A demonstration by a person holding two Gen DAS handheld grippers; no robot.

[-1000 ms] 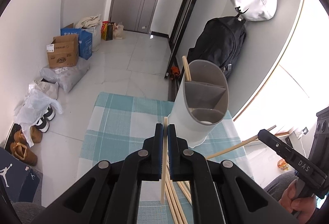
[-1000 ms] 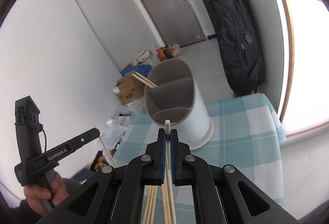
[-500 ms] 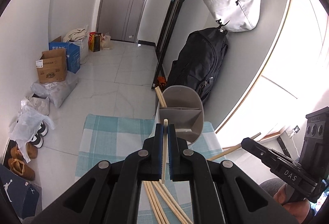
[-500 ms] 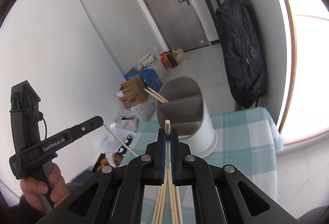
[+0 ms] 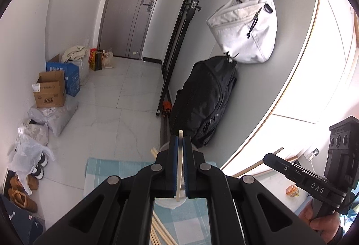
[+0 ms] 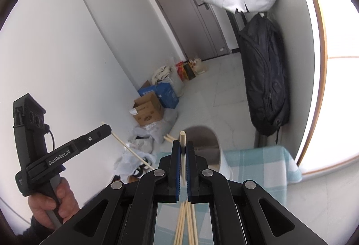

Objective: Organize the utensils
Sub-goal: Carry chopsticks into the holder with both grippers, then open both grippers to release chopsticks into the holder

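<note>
My left gripper (image 5: 180, 144) is shut on a single wooden chopstick (image 5: 179, 168), held well above the table. My right gripper (image 6: 182, 148) is shut on another chopstick (image 6: 182, 139). The grey and white utensil holder (image 6: 206, 144) stands on the checked cloth (image 6: 258, 162); two chopsticks (image 6: 169, 138) lean out of its far compartment. In the left wrist view the holder is mostly hidden behind the fingers; its base (image 5: 168, 203) shows below. Several loose chopsticks (image 6: 186, 222) lie on the cloth beneath the grippers. The other gripper shows in each view, right gripper (image 5: 269, 158), left gripper (image 6: 107, 129).
A black backpack (image 5: 206, 101) and a white bag (image 5: 246, 31) hang on the wall behind the table. Cardboard boxes (image 5: 50, 92), bags and shoes (image 5: 20, 191) lie on the floor at left. The table's far edge drops to the tiled floor.
Both grippers have risen and tilted up with their chopsticks. The holder now sits lower and smaller in both views, partly hidden behind the fingers.
</note>
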